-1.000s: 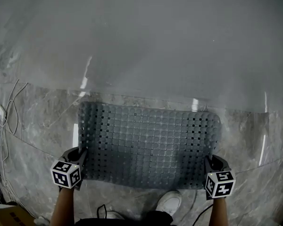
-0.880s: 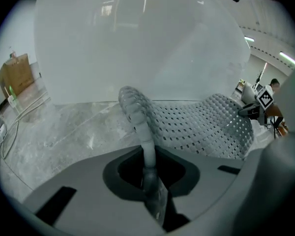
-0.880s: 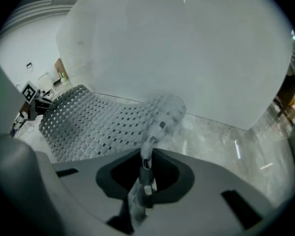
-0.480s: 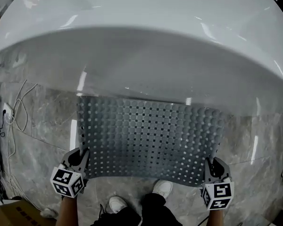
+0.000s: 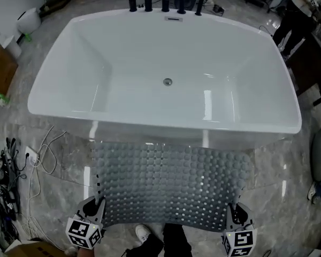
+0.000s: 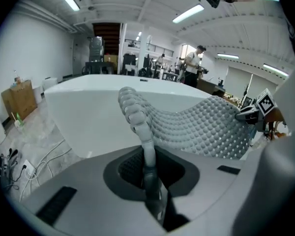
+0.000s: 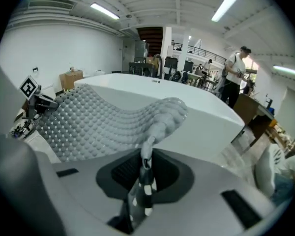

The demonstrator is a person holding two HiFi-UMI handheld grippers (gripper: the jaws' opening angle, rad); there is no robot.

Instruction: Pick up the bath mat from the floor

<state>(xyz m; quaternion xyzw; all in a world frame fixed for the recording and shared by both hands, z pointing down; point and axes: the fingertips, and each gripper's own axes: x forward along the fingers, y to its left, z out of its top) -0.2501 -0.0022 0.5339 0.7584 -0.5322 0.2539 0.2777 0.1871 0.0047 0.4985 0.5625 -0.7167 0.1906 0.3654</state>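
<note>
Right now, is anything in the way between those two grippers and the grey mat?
Nothing visible does. The left gripper and right gripper are each shut on a near corner of the bath mat, which spans between them in front of the white bathtub.

Far: bathtub [image 5: 150, 126] wall blocks you.
Middle: stretched bath mat [image 5: 171, 181] fills the gap before it.
Left: cables [image 5: 31, 167] trail across floor [image 5: 67, 167].
Right: floor lies free.

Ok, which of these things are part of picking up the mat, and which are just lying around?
In the job: bath mat, gripped by left gripper and right gripper.
Just lying about: bathtub, floor cables, cardboard box.
</note>
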